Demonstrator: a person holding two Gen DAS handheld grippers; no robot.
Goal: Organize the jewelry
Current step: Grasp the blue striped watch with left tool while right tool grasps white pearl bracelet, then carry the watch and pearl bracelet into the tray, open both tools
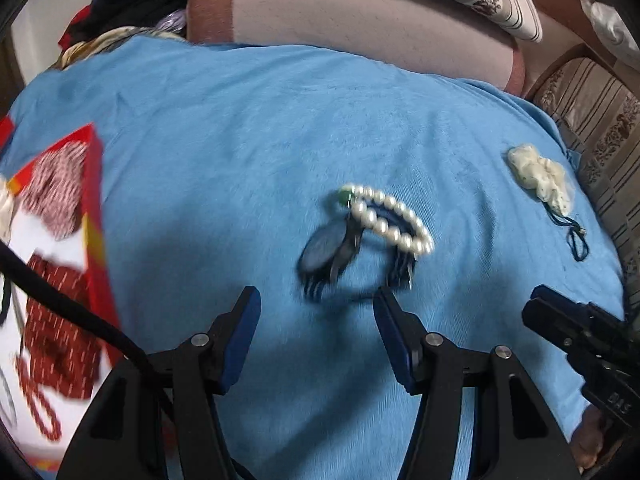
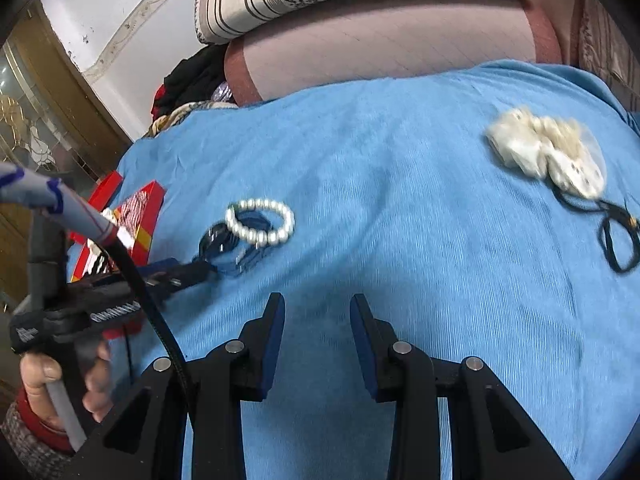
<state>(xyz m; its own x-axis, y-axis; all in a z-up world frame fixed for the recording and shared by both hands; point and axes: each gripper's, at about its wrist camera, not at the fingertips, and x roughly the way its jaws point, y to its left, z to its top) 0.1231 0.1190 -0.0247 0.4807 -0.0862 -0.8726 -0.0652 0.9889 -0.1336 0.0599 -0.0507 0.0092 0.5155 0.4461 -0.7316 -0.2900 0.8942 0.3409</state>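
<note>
Left tool (image 1: 316, 300) hangs spread and empty just short of the pearl bracelet (image 1: 394, 220) on the blue cloth (image 1: 240, 140); right tool (image 2: 317, 308) gapes too, nothing between its jaws

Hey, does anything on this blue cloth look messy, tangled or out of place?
Yes: the pearl bracelet lies piled over a dark hair comb instead of apart. The white carved pendant sits alone, its cord trailing loose.
</note>
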